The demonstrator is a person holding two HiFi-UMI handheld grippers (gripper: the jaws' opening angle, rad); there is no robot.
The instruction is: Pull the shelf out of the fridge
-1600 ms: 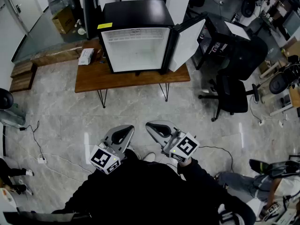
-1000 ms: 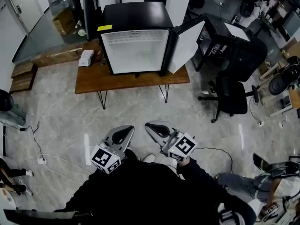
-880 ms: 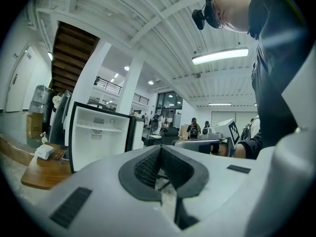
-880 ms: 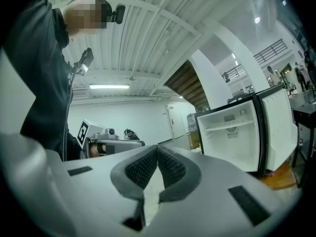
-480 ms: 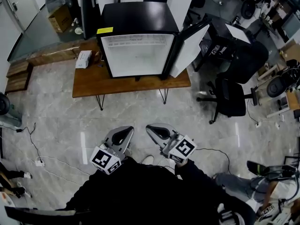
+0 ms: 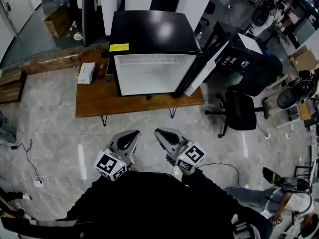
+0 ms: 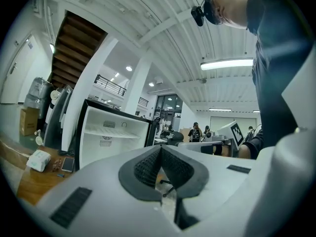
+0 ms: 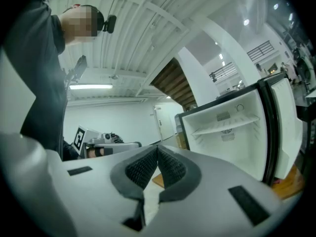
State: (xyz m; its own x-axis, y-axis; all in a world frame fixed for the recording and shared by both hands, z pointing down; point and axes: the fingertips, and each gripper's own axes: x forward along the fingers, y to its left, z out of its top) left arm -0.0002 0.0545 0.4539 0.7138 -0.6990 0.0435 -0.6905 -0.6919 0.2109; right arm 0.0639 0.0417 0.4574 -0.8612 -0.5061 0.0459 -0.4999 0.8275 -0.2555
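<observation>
The left gripper (image 7: 160,154) and right gripper (image 8: 157,154) both have their jaws together, empty. They are held side by side at the person's front and aim at the fridge (image 6: 154,59), well apart from it. That suits an approach, since nothing is within reach. The door (image 6: 207,63) stands open, and the 1 shelf (image 8: 224,125) sits inside the fridge, which is on the table (image 6: 94,101).

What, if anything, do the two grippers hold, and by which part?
Nothing. The left gripper and right gripper are shut and empty, apart from the fridge.
</observation>
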